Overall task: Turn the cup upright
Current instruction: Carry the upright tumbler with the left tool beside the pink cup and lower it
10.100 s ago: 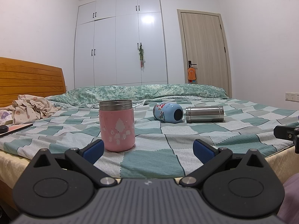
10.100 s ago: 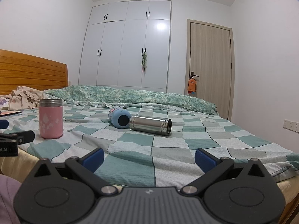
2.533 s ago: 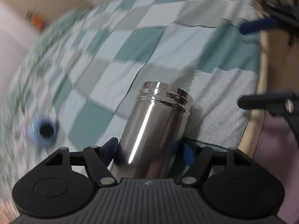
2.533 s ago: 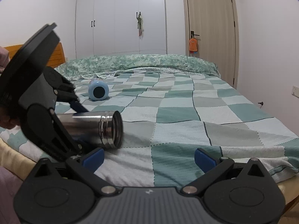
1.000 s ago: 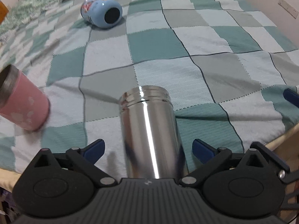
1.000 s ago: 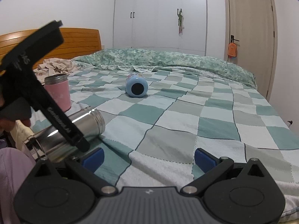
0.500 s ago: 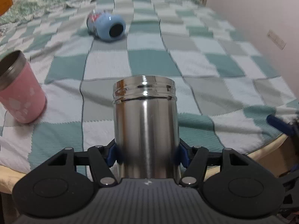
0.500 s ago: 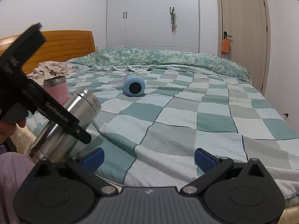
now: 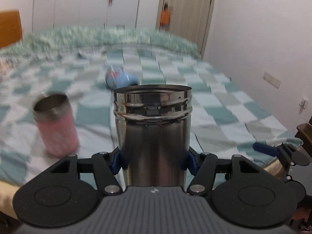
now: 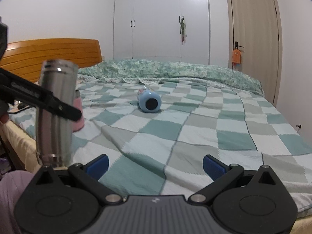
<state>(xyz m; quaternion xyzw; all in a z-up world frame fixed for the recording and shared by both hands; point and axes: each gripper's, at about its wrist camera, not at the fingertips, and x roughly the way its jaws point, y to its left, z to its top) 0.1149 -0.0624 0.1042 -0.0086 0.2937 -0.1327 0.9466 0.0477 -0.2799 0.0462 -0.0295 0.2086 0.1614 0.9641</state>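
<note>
My left gripper (image 9: 153, 160) is shut on the steel cup (image 9: 153, 134), gripping its lower body. The cup stands almost upright with its open mouth up, near the bed's front edge. In the right wrist view the same steel cup (image 10: 55, 109) is at the far left, held by the left gripper's fingers (image 10: 58, 107). My right gripper (image 10: 155, 164) is open and empty above the front of the bed. A blue cup (image 10: 149, 101) lies on its side mid-bed, mouth towards me; it also shows blurred in the left wrist view (image 9: 120, 78).
A pink cup (image 9: 56, 124) stands upright to the left of the steel cup, partly hidden behind it in the right wrist view (image 10: 79, 113). The checked bedspread (image 10: 195, 120) covers the bed. A wooden headboard (image 10: 52, 53) is at left, wardrobe and door behind.
The left gripper has tilted the steel cup up from a slant to nearly vertical and its view has swung up towards the room. The right gripper has barely moved.
</note>
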